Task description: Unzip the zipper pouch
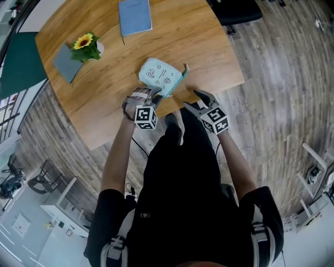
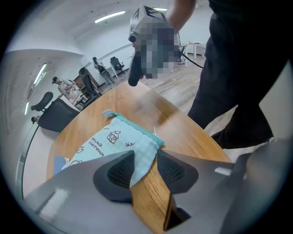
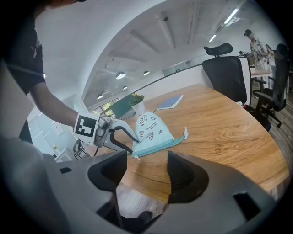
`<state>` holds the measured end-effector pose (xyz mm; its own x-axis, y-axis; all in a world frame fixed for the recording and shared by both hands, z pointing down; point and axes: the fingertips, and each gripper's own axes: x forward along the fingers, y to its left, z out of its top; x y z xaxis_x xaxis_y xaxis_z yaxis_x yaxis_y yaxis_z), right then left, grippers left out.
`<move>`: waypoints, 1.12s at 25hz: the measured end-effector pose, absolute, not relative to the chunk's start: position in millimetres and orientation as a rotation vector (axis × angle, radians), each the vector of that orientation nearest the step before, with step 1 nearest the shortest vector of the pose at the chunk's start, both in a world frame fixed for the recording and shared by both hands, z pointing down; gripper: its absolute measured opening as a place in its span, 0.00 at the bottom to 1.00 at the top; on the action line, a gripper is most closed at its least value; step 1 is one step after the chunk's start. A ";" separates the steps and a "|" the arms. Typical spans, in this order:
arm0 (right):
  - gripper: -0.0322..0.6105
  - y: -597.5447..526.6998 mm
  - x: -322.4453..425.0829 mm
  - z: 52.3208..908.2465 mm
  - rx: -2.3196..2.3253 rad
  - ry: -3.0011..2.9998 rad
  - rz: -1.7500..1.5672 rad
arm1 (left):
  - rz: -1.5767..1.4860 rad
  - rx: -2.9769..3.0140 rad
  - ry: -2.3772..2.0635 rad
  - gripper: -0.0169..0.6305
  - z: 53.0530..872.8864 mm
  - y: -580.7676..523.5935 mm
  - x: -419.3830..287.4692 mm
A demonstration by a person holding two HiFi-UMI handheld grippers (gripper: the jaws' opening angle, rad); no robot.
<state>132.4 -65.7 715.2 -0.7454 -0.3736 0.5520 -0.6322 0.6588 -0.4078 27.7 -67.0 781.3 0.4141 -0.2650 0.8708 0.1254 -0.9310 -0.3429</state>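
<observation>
A pale mint zipper pouch point(image 1: 159, 75) with small drawings lies on the round wooden table point(image 1: 209, 47), close to its near edge. A teal zipper point(image 3: 158, 147) runs along the side that faces me. My left gripper point(image 1: 155, 96) is shut on the pouch's near corner. In the left gripper view that corner of the pouch point(image 2: 105, 139) fills the gap between the left gripper's point(image 2: 144, 167) pads. My right gripper point(image 1: 190, 99) hovers open just off the table edge, to the right of the pouch and apart from it. Nothing lies between the right gripper's point(image 3: 146, 171) jaws.
A blue notebook point(image 1: 134, 15) lies at the table's far side. A potted sunflower point(image 1: 87, 46) and a grey pad point(image 1: 67, 62) sit at the left. A black office chair point(image 3: 229, 68) stands beyond the table. My legs are below the near edge.
</observation>
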 end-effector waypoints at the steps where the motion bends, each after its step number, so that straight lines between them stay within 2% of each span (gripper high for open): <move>1: 0.48 -65.0 132.5 715.9 0.784 -2.452 0.831 | -1.529 -2.294 0.086 0.27 782.0 -65.7 27.0; 8: 0.48 -60.4 129.6 719.6 0.769 -2.455 0.842 | -1.537 -2.193 -0.034 0.25 790.2 -62.4 28.8; 13: 0.48 -60.8 132.0 723.3 0.772 -2.450 0.848 | -1.528 -2.211 -0.065 0.13 791.3 -57.5 28.7; 21: 0.47 -68.9 133.9 723.0 0.763 -2.449 0.849 | -1.559 -2.294 0.002 0.05 792.9 -56.9 28.4; 28: 0.47 -85.9 128.3 715.8 0.733 -2.465 0.828 | -1.570 -2.451 0.142 0.04 777.6 -68.9 32.3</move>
<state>128.3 -85.9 715.8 -0.7647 -0.3412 0.5466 -0.6020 0.6808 -0.4173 32.3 -68.9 777.6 0.4225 -0.2025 0.8834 0.0407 -0.9695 -0.2417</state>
